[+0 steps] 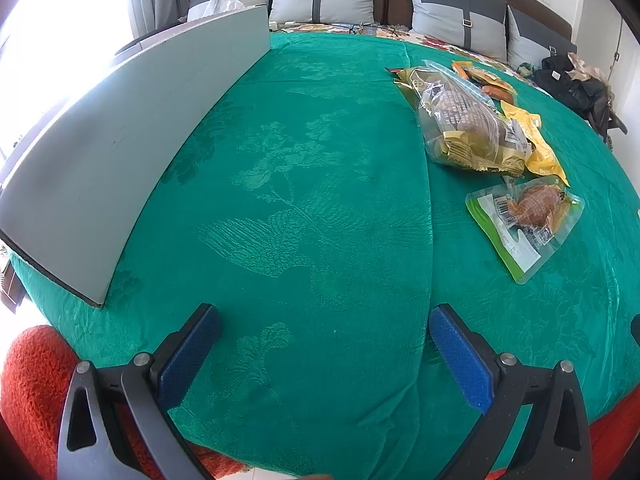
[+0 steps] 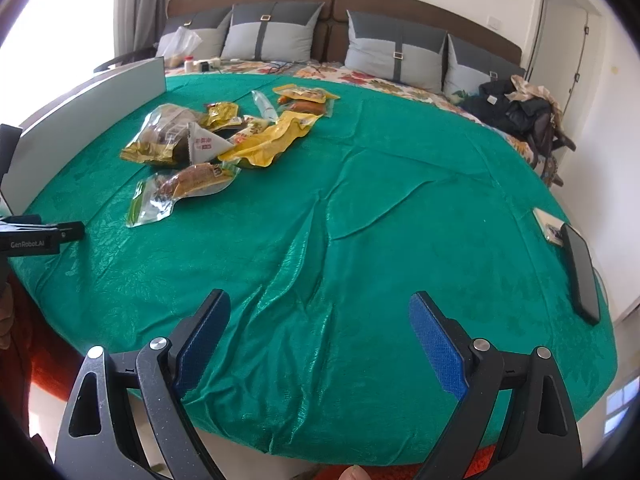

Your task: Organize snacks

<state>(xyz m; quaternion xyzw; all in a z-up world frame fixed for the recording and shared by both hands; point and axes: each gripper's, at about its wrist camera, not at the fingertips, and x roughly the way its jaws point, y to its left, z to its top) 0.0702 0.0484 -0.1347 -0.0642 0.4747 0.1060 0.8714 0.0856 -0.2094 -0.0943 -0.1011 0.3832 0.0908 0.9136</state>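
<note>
Both spread and empty over green bedspread (image 1: 304,184): left gripper (image 1: 324,356), right gripper (image 2: 320,336); snack pile (image 2: 224,136) well ahead beside grey board (image 1: 132,140); black phone (image 2: 582,276) at bed edge only in right view.
</note>
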